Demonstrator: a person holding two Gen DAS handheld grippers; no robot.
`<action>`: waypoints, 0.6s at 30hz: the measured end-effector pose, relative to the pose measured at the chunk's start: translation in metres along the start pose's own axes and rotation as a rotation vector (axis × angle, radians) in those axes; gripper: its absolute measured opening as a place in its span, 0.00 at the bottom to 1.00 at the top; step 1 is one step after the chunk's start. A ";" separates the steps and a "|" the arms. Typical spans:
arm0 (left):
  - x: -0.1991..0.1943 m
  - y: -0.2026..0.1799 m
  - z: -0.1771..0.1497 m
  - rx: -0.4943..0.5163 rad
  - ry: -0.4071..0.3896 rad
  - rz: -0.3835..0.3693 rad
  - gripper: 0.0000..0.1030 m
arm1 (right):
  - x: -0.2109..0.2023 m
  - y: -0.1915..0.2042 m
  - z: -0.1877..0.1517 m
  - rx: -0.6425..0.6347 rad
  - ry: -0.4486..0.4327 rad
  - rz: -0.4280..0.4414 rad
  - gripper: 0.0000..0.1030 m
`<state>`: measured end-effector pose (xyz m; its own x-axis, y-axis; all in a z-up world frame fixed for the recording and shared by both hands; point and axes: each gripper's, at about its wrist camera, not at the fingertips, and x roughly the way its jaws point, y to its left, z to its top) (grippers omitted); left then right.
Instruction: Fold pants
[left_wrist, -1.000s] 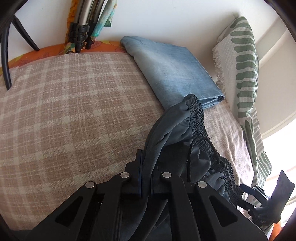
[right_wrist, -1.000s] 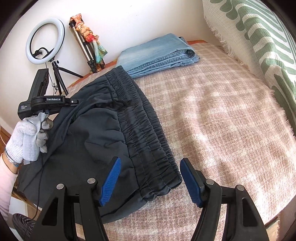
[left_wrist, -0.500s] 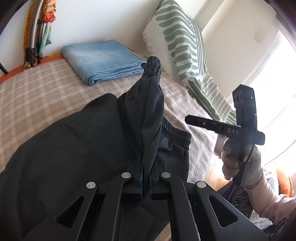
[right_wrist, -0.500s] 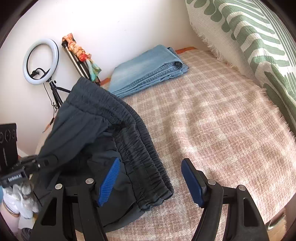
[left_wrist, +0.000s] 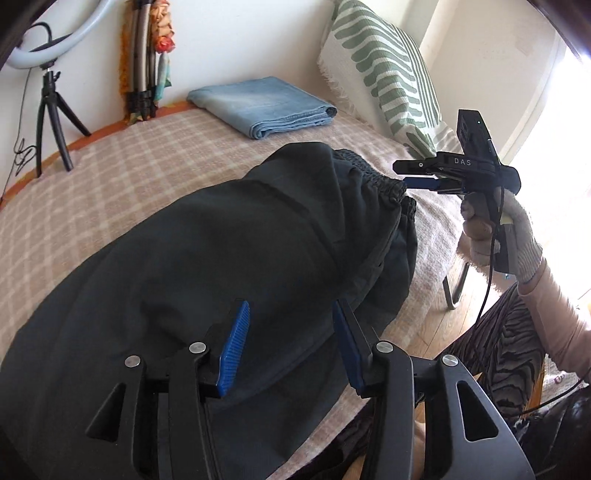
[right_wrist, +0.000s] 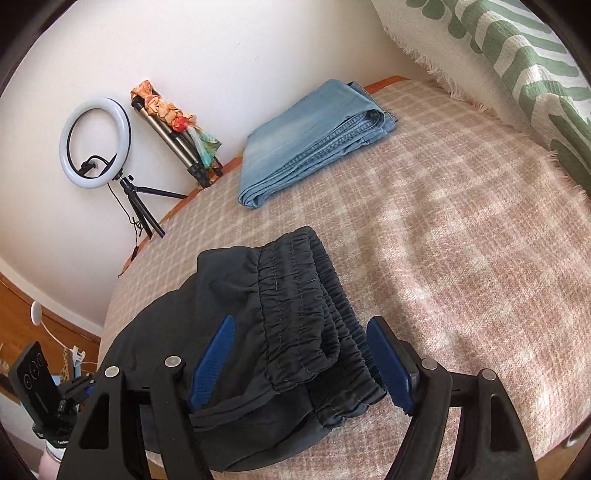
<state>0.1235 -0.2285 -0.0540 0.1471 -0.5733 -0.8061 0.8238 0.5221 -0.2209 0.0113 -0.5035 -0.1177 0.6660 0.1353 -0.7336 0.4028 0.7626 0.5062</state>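
Dark grey pants (left_wrist: 229, 258) with an elastic waistband (right_wrist: 306, 295) lie folded over on the plaid bed cover (left_wrist: 110, 177). My left gripper (left_wrist: 291, 343) is open and empty just above the pants' fabric. My right gripper (right_wrist: 303, 362) is open, with the bunched waistband lying between its blue pads, not pinched. In the left wrist view the right gripper (left_wrist: 417, 181) sits at the waistband's edge.
Folded blue jeans (right_wrist: 314, 136) lie at the back of the bed. A green-striped pillow (left_wrist: 384, 74) leans at the head. A ring light on a tripod (right_wrist: 96, 144) and a bundled tripod (right_wrist: 177, 136) stand by the wall. The bed's edge is near the person's legs (left_wrist: 498, 350).
My left gripper has let go of the waistband and opened; the lifted fabric now lies laid over the pants. My right gripper has moved in around the waistband.
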 end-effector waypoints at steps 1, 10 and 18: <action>-0.003 0.009 -0.006 -0.007 0.013 0.027 0.44 | 0.005 0.001 -0.003 0.002 0.019 0.006 0.76; 0.005 0.016 -0.050 0.116 0.153 0.148 0.51 | 0.031 0.018 -0.008 -0.053 0.055 -0.099 0.55; 0.009 0.001 -0.062 0.323 0.146 0.320 0.51 | 0.024 0.002 0.000 0.019 0.015 -0.058 0.25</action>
<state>0.0914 -0.1941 -0.0957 0.3616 -0.3092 -0.8796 0.8811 0.4218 0.2139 0.0284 -0.4987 -0.1339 0.6313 0.1010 -0.7689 0.4527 0.7570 0.4712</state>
